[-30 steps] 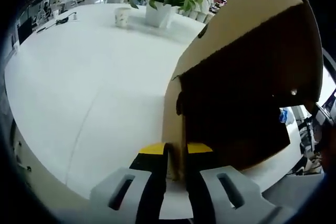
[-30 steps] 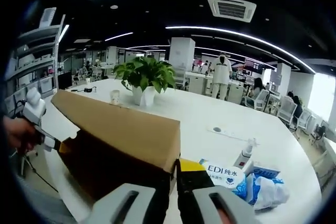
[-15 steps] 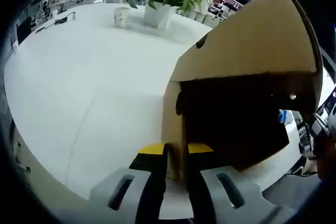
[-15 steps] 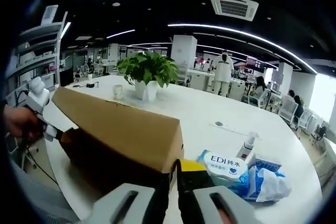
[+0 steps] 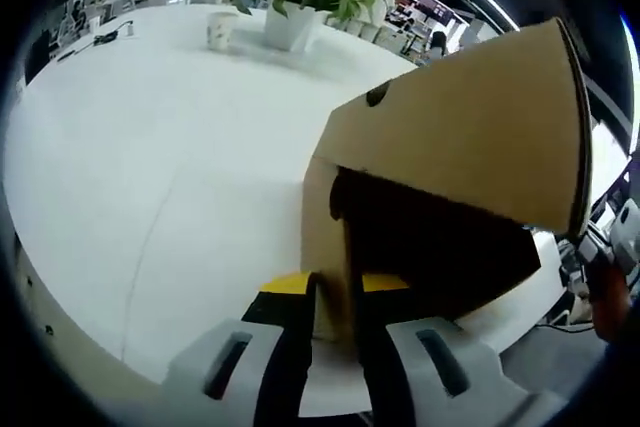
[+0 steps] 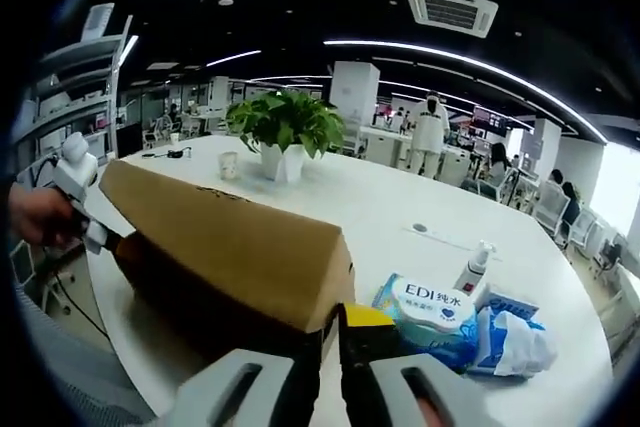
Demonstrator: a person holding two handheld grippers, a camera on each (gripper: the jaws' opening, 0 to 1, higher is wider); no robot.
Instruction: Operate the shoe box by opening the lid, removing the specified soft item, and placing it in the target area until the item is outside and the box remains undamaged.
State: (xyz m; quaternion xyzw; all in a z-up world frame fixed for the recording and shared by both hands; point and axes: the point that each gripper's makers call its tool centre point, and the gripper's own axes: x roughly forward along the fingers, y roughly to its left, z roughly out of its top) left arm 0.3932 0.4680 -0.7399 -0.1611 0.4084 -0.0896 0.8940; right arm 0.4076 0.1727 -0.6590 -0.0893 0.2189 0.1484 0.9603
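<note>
A brown cardboard shoe box [image 5: 325, 237] stands on the white table, its lid [image 5: 470, 137] slanting low over the dark inside. My left gripper [image 5: 332, 295] is shut on the near end wall of the box. My right gripper [image 6: 328, 342] is shut on a corner of the lid [image 6: 240, 237]. In the left gripper view the right gripper [image 5: 612, 242] shows at the far right edge, by the lid's far corner. A hand holds the left gripper [image 6: 85, 217] at the box's other end in the right gripper view. What lies inside the box is hidden.
A blue-and-white "EDI" wipes pack [image 6: 430, 307], a soft tissue pack [image 6: 512, 342] and a spray bottle [image 6: 478, 267] lie right of the box. A potted plant [image 6: 285, 127] and a paper cup [image 6: 229, 164] stand behind it. White table [image 5: 150, 147] spreads to the left.
The lid has swung down over the box, covering more of the dark inside. Both grippers keep their hold.
</note>
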